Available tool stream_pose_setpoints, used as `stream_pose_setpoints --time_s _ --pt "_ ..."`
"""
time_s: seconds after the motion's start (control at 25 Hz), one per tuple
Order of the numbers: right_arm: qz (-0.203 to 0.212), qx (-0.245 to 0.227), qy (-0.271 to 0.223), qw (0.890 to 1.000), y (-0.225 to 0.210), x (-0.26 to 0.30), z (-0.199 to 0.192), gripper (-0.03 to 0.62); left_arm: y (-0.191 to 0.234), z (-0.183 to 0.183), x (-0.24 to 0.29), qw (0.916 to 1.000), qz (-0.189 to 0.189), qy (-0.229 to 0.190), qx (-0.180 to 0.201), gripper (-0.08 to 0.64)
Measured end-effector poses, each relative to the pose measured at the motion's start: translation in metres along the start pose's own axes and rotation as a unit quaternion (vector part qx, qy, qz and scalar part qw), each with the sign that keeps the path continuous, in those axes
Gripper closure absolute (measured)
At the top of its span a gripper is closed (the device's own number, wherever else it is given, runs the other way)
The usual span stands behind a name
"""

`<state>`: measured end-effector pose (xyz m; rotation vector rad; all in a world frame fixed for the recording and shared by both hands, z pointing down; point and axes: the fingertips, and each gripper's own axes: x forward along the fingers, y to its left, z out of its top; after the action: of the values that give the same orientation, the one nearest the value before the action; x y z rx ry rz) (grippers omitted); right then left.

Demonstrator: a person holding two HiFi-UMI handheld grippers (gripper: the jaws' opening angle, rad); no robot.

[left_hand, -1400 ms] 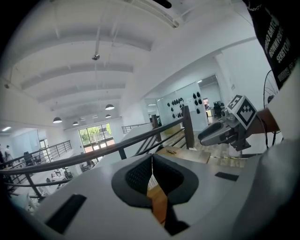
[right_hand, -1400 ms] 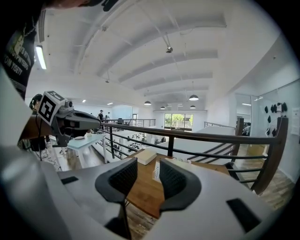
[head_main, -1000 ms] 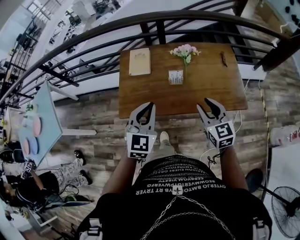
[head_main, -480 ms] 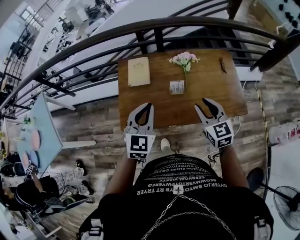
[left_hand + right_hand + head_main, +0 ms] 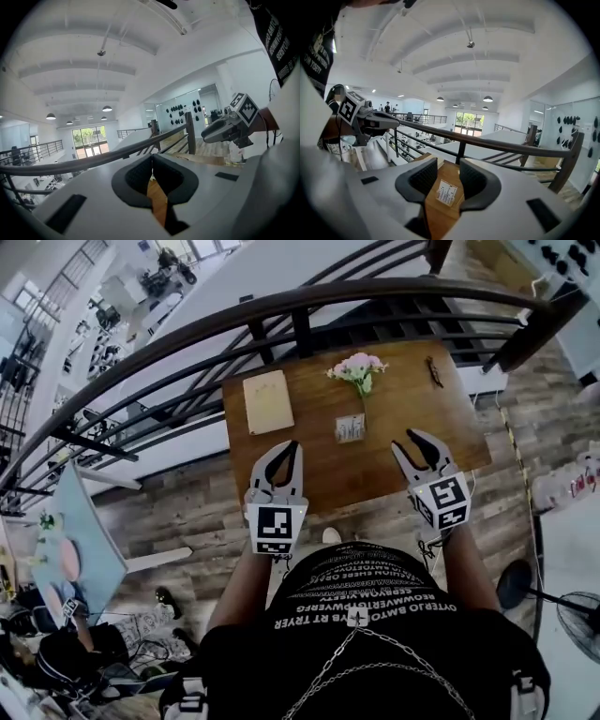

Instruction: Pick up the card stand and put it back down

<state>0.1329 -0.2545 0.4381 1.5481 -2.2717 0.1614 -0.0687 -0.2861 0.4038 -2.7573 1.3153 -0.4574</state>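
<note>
The card stand (image 5: pixel 350 427) stands upright on the wooden bench (image 5: pixel 412 404), just on the person's side of the pink flowers (image 5: pixel 354 367). Its printed face is turned toward the person, and its long axis runs left to right, level with the bench's near edge. The left tool (image 5: pixel 286 448) hangs nearer the person and left of the flowers, its jaw tips together with nothing between them. The right tool (image 5: pixel 419 442) hangs nearer and right of the flowers, jaws apart and empty; its own view frames the card stand beyond them, untouched. A beige notepad (image 5: pixel 268 401) lies left of the flowers.
</note>
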Motion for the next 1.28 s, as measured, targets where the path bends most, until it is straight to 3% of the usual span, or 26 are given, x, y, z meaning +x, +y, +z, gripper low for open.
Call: stream_pose_setpoints --time_s 0.48,0.88,1.28 --pt "-0.023 0.012 0.041 0.999 0.008 -0.002 -0.027 0.436 -0.004 -0.024 0.006 0.9992 -0.038 0.004 -0.015 0.531" --pt "0.005 0.017 0.071 0.997 0.017 0.023 -0.057 0.436 0.0 -0.046 0.004 0.9989 -0.022 0.025 -0.033 0.531" --pt "0.038 0.029 0.088 0.995 0.0 0.064 -0.09 0.436 -0.006 -0.04 0.037 0.9987 -0.028 0.04 -0.018 0.531"
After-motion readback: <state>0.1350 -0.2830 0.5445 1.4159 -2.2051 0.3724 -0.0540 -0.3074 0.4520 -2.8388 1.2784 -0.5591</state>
